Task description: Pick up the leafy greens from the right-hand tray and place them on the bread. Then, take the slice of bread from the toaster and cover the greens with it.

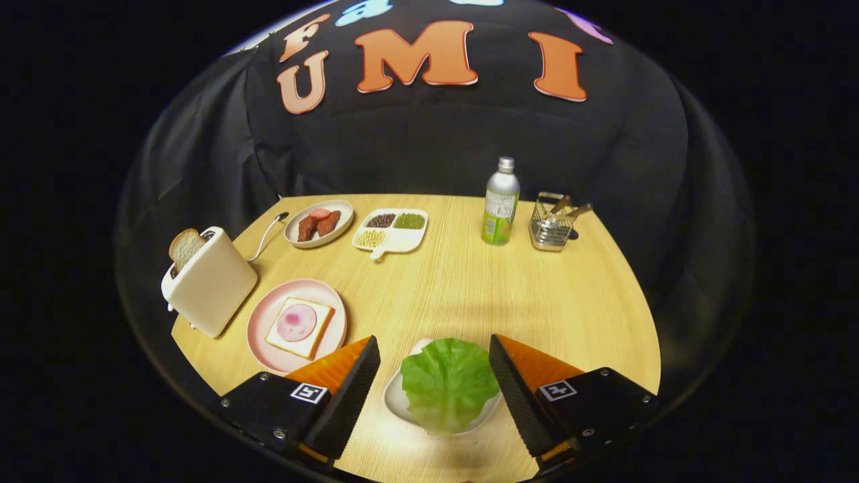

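Note:
A green lettuce leaf (448, 384) lies on a small white tray (397, 401) between my fingers. My gripper (435, 357) is open and hangs above the leaf, one finger to each side of it, not touching. Left of the fingers, a pink plate (263, 320) holds a bread slice (300, 327) topped with a round pink slice of meat. Further left stands a cream toaster (211, 282) with a second bread slice (184, 247) sticking up out of its slot.
At the back of the wooden table (470, 288) sit a plate of sausage pieces (319, 223), a divided dish of beans (391, 229), a green-labelled bottle (500, 203) and a wire basket (551, 227) of utensils. The toaster's cord runs toward the back.

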Demonstrator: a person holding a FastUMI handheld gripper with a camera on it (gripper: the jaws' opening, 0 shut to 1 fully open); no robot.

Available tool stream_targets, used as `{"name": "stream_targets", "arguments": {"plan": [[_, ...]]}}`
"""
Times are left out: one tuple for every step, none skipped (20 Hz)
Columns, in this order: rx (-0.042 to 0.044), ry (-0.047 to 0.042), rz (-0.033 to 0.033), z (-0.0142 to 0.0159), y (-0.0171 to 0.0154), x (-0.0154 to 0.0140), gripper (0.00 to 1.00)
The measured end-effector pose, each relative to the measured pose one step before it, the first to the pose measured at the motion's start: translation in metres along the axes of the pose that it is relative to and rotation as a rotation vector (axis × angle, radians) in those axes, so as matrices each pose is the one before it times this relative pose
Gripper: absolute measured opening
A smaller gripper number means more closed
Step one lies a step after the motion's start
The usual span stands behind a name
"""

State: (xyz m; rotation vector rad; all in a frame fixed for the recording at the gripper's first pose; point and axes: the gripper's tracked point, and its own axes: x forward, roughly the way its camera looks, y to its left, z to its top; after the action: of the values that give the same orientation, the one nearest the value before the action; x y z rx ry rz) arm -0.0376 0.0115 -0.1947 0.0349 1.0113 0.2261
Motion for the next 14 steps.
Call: {"name": "stream_targets", "arguments": {"plan": [[0.00318,0.03765,0.00835,-0.00784,-0.00086,0.00626,0.98],[-0.00485,0.03690,0.00626,-0.00730,-0.00067,0.00541,0.98],[-0.00478,0.02901,-0.00389,-0.00703,-0.00303,0.00740,0.98],[-0.01211,0.03283,-0.00098,-0.00698,-0.00261,0.00661,0.98],[-0.01044,0.02909,0.00005,-0.00684,-0.00137,0.00556,0.98],[-0.00290,0.02567,-0.00135,-0.00495,-0.00149,0.00571,0.98],[-0.00023,0.01832,-0.00580,-0.00432,-0.00148,0.00601,0.98],[-0.00083,0.01457,-0.00843,-0.00307,-0.00274,0.00570,0.98],[-0.00526,0.01890,-0.00343,-0.00470,-0.00056,0.00458,0.97],[-0.00473,0.01510,-0.00679,-0.00238,-0.00208,0.00406,0.96],[-0.00817,0.01430,-0.00485,-0.00327,-0.00050,0.00535,0.96],[-0.01123,0.01355,-0.00456,-0.00248,-0.00028,0.00490,0.96],[-0.00940,0.01586,-0.00634,-0.00366,-0.00192,0.00466,0.96],[-0.00961,0.01860,-0.00627,-0.00294,-0.00120,0.00399,0.96]]}}
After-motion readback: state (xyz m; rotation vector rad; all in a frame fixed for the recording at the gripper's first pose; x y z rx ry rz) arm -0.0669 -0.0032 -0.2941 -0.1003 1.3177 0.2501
